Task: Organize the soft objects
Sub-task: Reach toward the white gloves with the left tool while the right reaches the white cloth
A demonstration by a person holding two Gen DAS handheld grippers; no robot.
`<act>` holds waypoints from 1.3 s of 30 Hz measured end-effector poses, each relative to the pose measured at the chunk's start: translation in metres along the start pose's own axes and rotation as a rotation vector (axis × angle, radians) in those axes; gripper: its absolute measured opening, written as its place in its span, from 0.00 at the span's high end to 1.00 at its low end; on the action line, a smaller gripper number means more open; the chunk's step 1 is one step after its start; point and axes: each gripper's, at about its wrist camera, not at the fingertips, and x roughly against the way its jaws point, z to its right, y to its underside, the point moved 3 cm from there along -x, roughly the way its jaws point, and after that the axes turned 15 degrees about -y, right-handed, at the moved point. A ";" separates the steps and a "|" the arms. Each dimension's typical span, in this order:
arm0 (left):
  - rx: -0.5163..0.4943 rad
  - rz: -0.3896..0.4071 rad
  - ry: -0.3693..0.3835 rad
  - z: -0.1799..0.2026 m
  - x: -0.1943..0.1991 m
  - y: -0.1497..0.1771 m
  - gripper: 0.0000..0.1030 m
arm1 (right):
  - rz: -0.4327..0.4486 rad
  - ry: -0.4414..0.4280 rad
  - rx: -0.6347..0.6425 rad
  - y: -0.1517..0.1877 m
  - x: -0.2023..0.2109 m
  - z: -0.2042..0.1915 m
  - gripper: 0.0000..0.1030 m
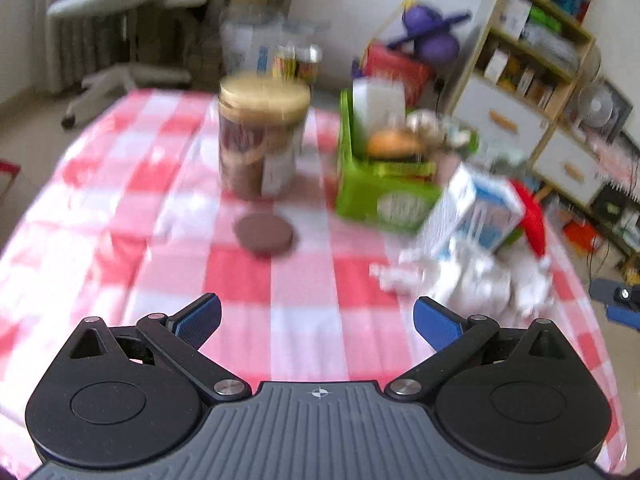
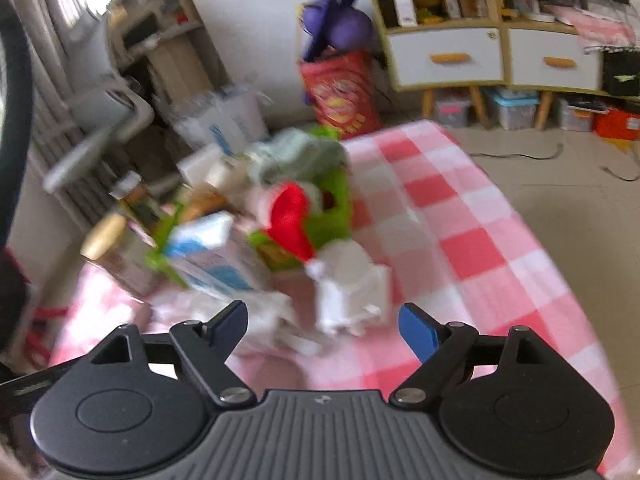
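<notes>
Ahead of right claw: a crumpled white soft cloth heap lies on the red-and-white checked tablecloth, just beyond the fingertips.
Right claw: jaws apart, nothing between the blue pads.
Left claw: jaws spread wide, empty; the heap sits ahead to its right.
Behind heap: a tilted blue-and-white carton, a red soft piece, a green plastic basket.
Ahead-left of left claw: a gold-lidded clear jar, a brown round disc before it.
</notes>
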 end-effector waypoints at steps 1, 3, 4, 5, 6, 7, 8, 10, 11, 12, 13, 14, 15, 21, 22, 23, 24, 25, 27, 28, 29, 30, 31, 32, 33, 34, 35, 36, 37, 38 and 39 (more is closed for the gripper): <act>-0.012 -0.003 -0.003 0.003 -0.002 0.002 0.05 | -0.006 0.037 0.008 0.002 -0.003 0.003 0.41; -0.025 0.004 -0.018 0.009 -0.005 0.005 0.05 | -0.021 0.100 0.011 0.003 -0.008 0.011 0.41; -0.031 -0.002 -0.019 0.012 -0.007 0.007 0.05 | -0.029 0.114 -0.005 0.004 -0.009 0.016 0.41; -0.037 -0.008 -0.017 0.015 -0.009 0.009 0.05 | -0.038 0.118 -0.032 0.004 -0.011 0.021 0.41; -0.044 -0.013 -0.014 0.019 -0.010 0.010 0.05 | -0.045 0.116 -0.060 0.005 -0.012 0.025 0.41; -0.051 -0.014 -0.012 0.023 -0.010 0.012 0.05 | -0.047 0.112 -0.085 0.005 -0.012 0.029 0.41; -0.058 -0.013 -0.010 0.027 -0.011 0.015 0.05 | -0.048 0.108 -0.105 0.004 -0.013 0.033 0.41; -0.076 -0.011 -0.006 0.038 -0.011 0.017 0.05 | -0.048 0.107 -0.125 0.005 -0.015 0.037 0.41; -0.084 -0.007 -0.001 0.044 -0.011 0.017 0.05 | -0.050 0.109 -0.129 0.005 -0.017 0.038 0.41; -0.089 -0.004 0.006 0.049 -0.012 0.018 0.05 | -0.054 0.112 -0.131 0.006 -0.019 0.038 0.41; -0.091 -0.002 0.012 0.055 -0.012 0.019 0.05 | -0.057 0.114 -0.130 0.007 -0.022 0.037 0.41; -0.091 0.000 0.021 0.061 -0.013 0.019 0.05 | -0.061 0.115 -0.129 0.007 -0.024 0.037 0.41; -0.089 0.002 0.031 0.067 -0.014 0.020 0.05 | -0.066 0.114 -0.128 0.007 -0.028 0.036 0.41; -0.067 0.018 0.090 0.098 -0.023 0.020 0.06 | -0.055 0.086 -0.139 0.002 -0.044 0.034 0.41; -0.066 0.028 0.096 0.103 -0.025 0.020 0.06 | -0.053 0.083 -0.145 0.001 -0.046 0.034 0.41; -0.068 0.040 0.099 0.107 -0.026 0.020 0.06 | -0.054 0.081 -0.158 0.001 -0.049 0.035 0.41; -0.073 0.053 0.100 0.111 -0.028 0.020 0.07 | -0.058 0.078 -0.168 0.001 -0.052 0.036 0.41; -0.076 0.057 0.097 0.115 -0.030 0.020 0.07 | -0.061 0.072 -0.177 0.000 -0.054 0.036 0.41; -0.076 0.052 0.102 0.121 -0.035 0.021 0.09 | -0.063 0.063 -0.188 0.000 -0.059 0.036 0.41; -0.072 0.051 0.104 0.123 -0.036 0.021 0.09 | -0.062 0.064 -0.190 -0.001 -0.061 0.036 0.41; -0.066 0.051 0.105 0.124 -0.038 0.021 0.10 | -0.059 0.064 -0.191 -0.001 -0.063 0.036 0.41; -0.061 0.051 0.109 0.125 -0.039 0.021 0.11 | -0.054 0.063 -0.193 -0.002 -0.065 0.037 0.41; -0.058 0.053 0.113 0.126 -0.040 0.021 0.12 | -0.050 0.061 -0.197 -0.003 -0.067 0.037 0.41; -0.056 0.054 0.115 0.127 -0.041 0.021 0.14 | -0.047 0.058 -0.202 -0.003 -0.069 0.037 0.41; -0.053 0.053 0.116 0.129 -0.042 0.021 0.16 | -0.045 0.055 -0.206 -0.003 -0.071 0.038 0.41; -0.050 0.049 0.117 0.129 -0.044 0.021 0.18 | -0.042 0.054 -0.210 -0.004 -0.073 0.038 0.41; -0.045 0.042 0.120 0.130 -0.046 0.021 0.21 | -0.041 0.055 -0.214 -0.003 -0.076 0.039 0.41; -0.038 0.036 0.123 0.130 -0.048 0.021 0.23 | -0.040 0.057 -0.217 -0.003 -0.078 0.039 0.41; -0.030 0.036 0.123 0.130 -0.048 0.020 0.24 | -0.040 0.060 -0.220 -0.003 -0.080 0.039 0.41; -0.023 0.039 0.123 0.130 -0.048 0.020 0.25 | -0.038 0.060 -0.223 -0.003 -0.083 0.040 0.41; -0.017 0.039 0.125 0.131 -0.049 0.019 0.26 | -0.037 0.061 -0.227 -0.002 -0.085 0.040 0.41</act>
